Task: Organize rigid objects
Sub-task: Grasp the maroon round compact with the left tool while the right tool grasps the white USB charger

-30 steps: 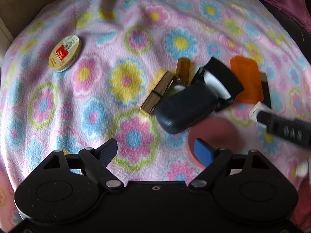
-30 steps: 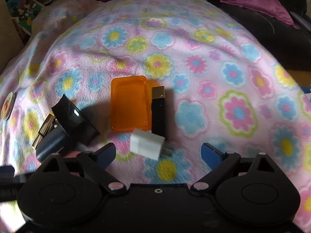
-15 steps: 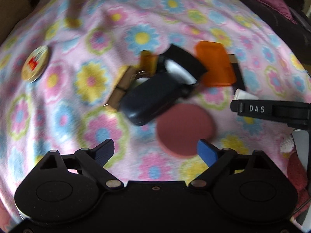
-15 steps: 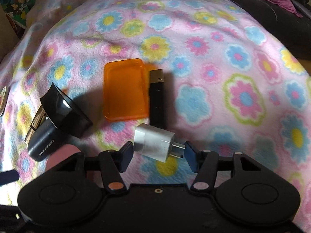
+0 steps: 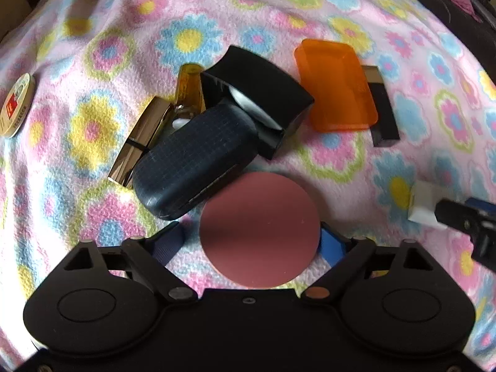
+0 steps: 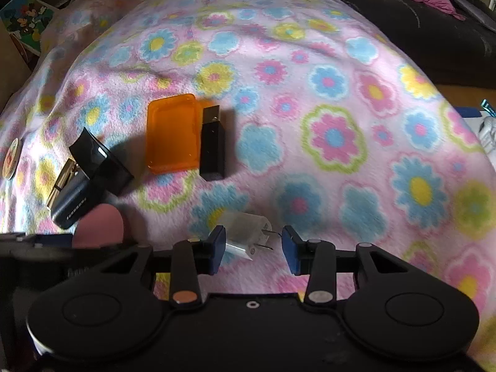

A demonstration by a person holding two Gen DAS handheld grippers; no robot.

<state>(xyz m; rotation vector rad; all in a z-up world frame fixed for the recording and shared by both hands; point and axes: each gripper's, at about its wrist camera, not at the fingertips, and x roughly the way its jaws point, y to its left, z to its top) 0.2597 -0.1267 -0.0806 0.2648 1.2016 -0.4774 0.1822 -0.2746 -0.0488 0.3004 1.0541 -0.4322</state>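
Left hand-held gripper [image 5: 252,243]: wide, closing around the red disc [image 5: 259,230] at 6 o'clock.
Right hand-held gripper [image 6: 252,246]: narrowing on the white plug [image 6: 246,232], not yet clamped.
Left to do: cluster at 10 o'clock unsorted.

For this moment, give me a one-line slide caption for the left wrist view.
Left gripper jaws straddle a dusky-red disc on the floral blanket, beside a dark glasses case.

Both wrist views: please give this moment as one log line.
left gripper: just closing, red disc between jaws | right gripper: just closing, white charger between jaws
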